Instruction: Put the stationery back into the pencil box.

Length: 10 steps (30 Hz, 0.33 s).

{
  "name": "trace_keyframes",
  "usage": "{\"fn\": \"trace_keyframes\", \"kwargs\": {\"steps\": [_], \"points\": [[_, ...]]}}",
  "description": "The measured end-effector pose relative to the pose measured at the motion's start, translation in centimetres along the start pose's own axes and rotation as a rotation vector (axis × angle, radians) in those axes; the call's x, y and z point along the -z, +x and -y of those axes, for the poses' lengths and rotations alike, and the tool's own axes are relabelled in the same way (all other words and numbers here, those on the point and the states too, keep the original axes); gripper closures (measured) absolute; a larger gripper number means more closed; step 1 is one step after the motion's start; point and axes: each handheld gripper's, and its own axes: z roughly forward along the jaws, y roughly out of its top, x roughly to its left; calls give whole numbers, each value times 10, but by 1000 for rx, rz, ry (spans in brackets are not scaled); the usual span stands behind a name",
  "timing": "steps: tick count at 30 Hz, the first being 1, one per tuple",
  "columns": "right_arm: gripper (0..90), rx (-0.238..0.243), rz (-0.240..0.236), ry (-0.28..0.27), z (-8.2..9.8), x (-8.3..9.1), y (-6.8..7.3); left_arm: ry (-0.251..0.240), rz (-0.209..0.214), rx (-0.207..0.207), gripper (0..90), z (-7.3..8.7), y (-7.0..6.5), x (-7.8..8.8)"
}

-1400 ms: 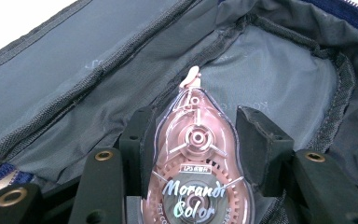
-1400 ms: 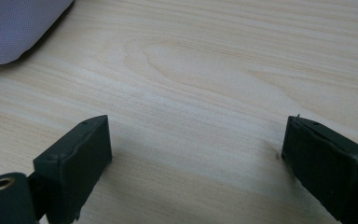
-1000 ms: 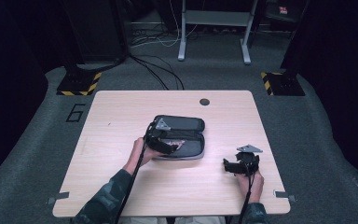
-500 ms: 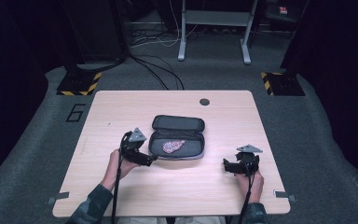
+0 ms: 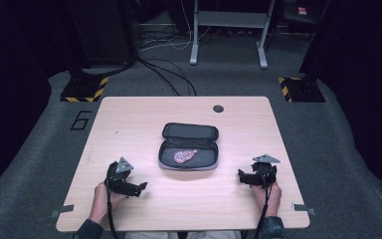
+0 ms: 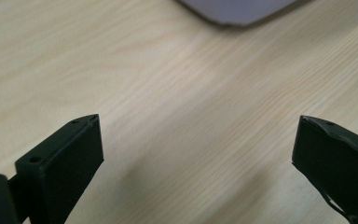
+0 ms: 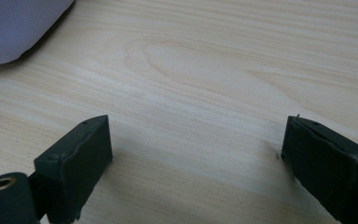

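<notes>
Grey carpet surrounds a light wooden table (image 5: 144, 114), and cables run over the floor behind it. On the middle of the table lies an open grey zip case (image 5: 189, 147), its lid folded back toward the far side. Inside the near half of the case is a small red and white patterned thing (image 5: 184, 156); what it is I cannot tell.

The left gripper (image 5: 138, 188) is low over the near left part of the table, apart from the case, which lies ahead of it and to its right. Its jaws have just been opening, and now they stand wide with only bare wood between them. The right gripper (image 5: 242, 175) is near the right front edge, also apart from the case, jaws wide, holding nothing.
</notes>
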Motion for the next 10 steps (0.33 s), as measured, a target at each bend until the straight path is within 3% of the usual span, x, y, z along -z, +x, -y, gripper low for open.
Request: {"fn": "trace_keyframes", "kwargs": {"steps": [5,7,10], "points": [[81,1,0,-1,0,0,0,-15,-15,33,2,11,-1,-9],[81,4,0,-2,0,0,0,-25,-28,17,2,13,-2,-9],[80,-3,0,0,0,0,0,-43,-35,26,2,15,-2,-10]]}}
